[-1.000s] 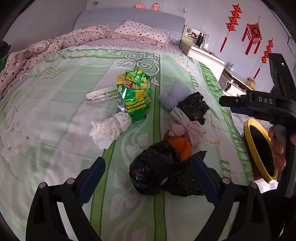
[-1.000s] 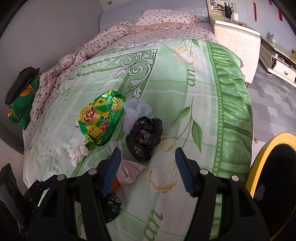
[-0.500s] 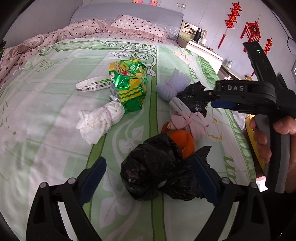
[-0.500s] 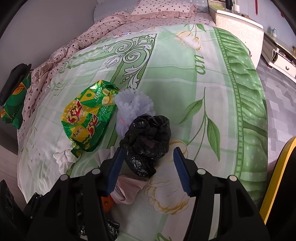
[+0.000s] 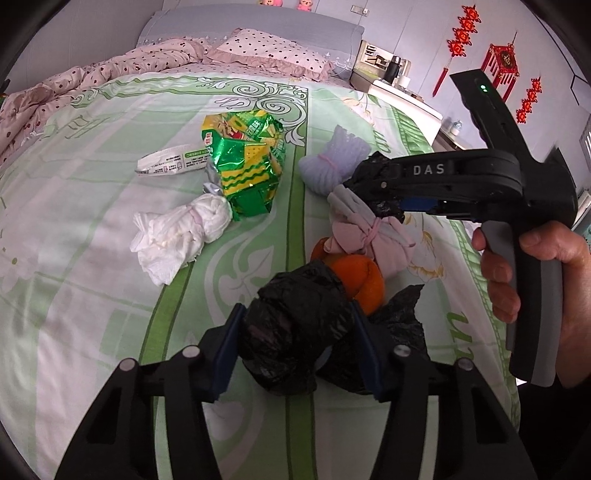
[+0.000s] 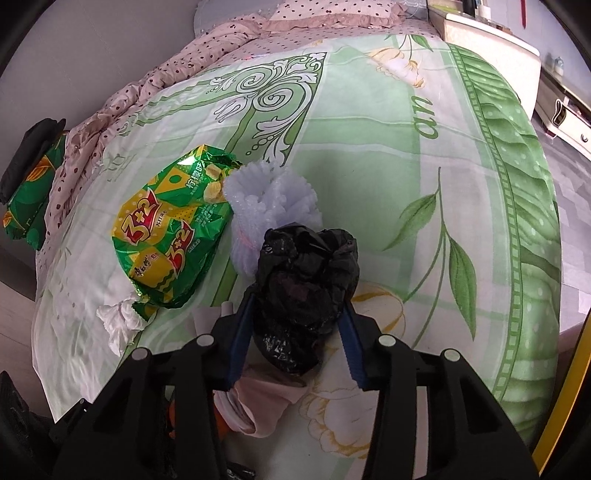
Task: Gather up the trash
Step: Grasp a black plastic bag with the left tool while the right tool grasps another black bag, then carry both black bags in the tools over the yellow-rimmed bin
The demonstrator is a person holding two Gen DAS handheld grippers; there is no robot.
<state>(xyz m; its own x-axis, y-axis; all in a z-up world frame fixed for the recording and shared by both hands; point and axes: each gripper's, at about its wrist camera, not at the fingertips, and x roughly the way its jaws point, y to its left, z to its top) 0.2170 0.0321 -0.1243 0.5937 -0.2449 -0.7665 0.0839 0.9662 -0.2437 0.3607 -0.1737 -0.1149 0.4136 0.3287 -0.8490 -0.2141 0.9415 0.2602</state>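
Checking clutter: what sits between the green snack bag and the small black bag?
The pale foam net, touching both green snack bag and small black bag, clearest in the right wrist view.

Two crumpled black bags [image 5: 295, 328] [image 6: 306, 291], green snack wrapper [image 5: 247, 166], white tissue wad [image 5: 177, 236], pink bundle [image 5: 369, 236], strewn on bed

bed [image 5: 92, 177]: green floral sheet | nightstand [image 5: 402, 99]: white | wall [image 5: 417, 33]: grey, red ornaments [image 5: 503, 62]
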